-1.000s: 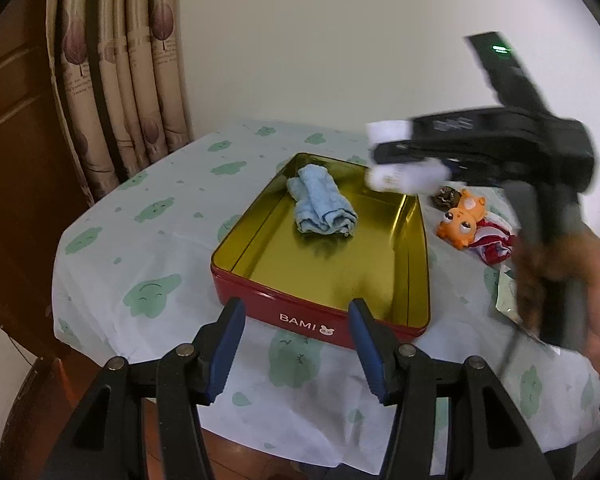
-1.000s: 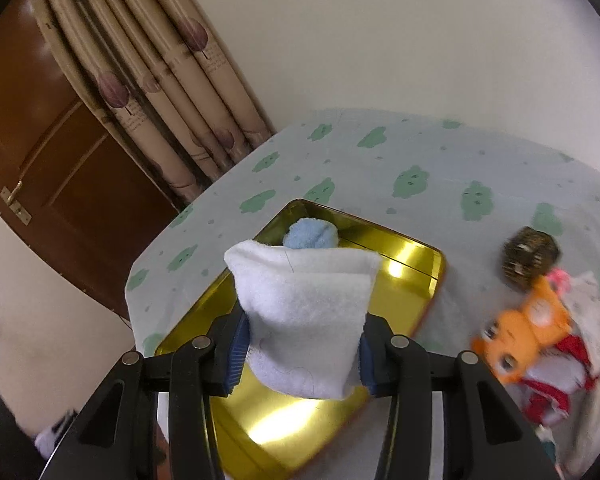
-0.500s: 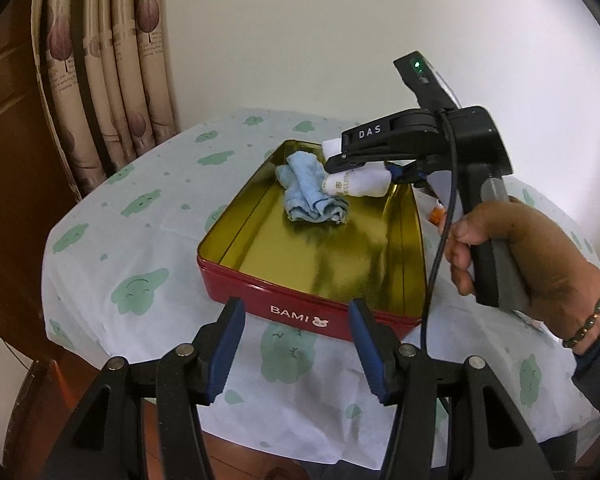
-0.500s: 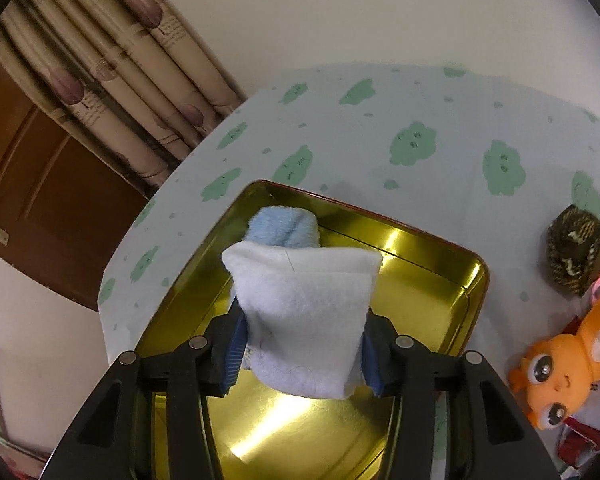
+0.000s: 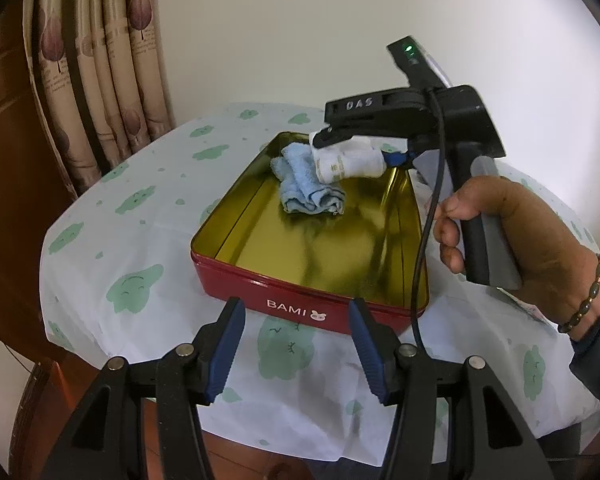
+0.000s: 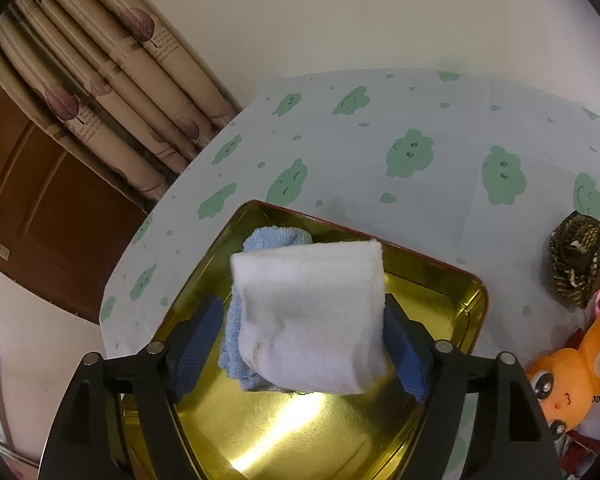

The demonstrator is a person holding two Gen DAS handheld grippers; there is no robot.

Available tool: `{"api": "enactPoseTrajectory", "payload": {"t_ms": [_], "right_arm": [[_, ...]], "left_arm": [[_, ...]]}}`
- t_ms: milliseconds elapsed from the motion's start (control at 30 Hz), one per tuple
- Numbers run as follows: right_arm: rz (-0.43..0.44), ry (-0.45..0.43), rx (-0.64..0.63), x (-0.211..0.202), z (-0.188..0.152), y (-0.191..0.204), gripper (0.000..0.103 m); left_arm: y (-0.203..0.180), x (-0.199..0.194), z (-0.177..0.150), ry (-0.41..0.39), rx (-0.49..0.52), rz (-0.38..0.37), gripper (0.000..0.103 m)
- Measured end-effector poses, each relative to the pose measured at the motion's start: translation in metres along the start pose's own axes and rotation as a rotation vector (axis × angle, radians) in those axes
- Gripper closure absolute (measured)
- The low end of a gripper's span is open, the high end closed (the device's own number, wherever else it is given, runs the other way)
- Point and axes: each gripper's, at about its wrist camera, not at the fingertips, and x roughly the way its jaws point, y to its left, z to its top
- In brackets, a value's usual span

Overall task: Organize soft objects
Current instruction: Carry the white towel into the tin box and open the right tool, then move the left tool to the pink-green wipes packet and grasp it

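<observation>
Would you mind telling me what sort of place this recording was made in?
Most likely a room in a home. A table with a cloud-print tablecloth stands by patterned curtains and a wooden door, with a cartoon toy lying beside the red tin.

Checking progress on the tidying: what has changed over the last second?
The right gripper, still shut on the white cloth, carried it over the red tin toward the blue cloth. The left gripper stayed open near the tin's front.
</observation>
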Motion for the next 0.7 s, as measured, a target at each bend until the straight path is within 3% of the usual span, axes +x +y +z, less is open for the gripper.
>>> {"api": "enactPoseTrajectory", "payload": {"t_ms": [233, 400, 500, 700], "right_arm": [[0.001, -0.092, -0.027, -0.043, -0.001, 0.003, 0.023], [-0.004, -0.180, -0.028, -0.101, -0.031, -0.012, 0.016], [-0.066, -0.261, -0.024, -0.151, -0.066, -0.041, 0.015], [-0.365, -0.365, 0.005, -0.246, -0.156, -0.119, 0.006]], "left_arm": [[0.001, 0.002, 0.000, 0.002, -0.001, 0.015, 0.048], [-0.003, 0.002, -0.001, -0.004, 0.021, 0.021, 0.048], [-0.009, -0.002, -0.003, -0.017, 0.041, 0.023, 0.048], [-0.037, -0.011, -0.013, -0.028, 0.117, -0.024, 0.048]]}}
